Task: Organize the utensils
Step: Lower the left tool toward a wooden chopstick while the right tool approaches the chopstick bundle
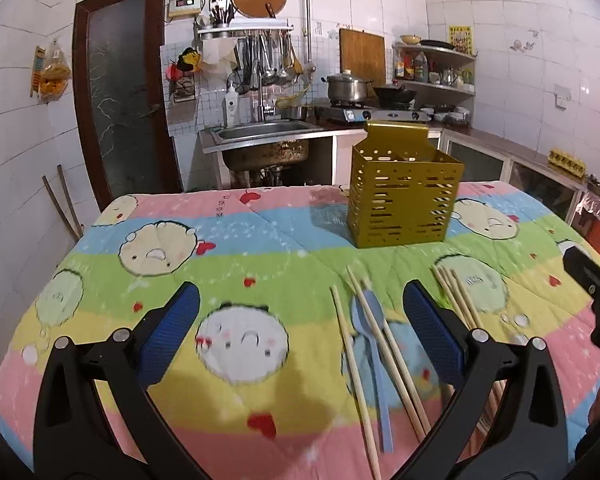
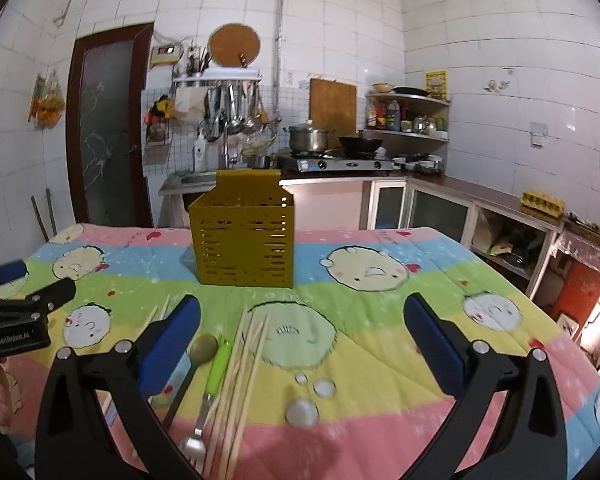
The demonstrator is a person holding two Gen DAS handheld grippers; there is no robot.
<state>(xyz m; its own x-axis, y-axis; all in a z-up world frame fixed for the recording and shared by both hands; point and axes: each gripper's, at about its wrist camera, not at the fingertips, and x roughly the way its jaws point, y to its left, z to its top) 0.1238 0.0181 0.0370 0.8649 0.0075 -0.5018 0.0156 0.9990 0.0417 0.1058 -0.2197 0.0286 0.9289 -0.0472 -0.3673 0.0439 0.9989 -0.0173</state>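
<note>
One gold perforated holder (image 1: 402, 200) stands on the desk. Two spoons: one pale blue spoon (image 1: 374, 344) and one olive-green spoon (image 2: 198, 354). One fork with a green handle (image 2: 210, 396). Loose chopsticks (image 1: 384, 352) near the blue spoon: three can be made out. A further bundle of chopsticks (image 2: 242, 384) beside the fork (sticks overlap; exact count cannot be told). Two grippers, one per hand.
</note>
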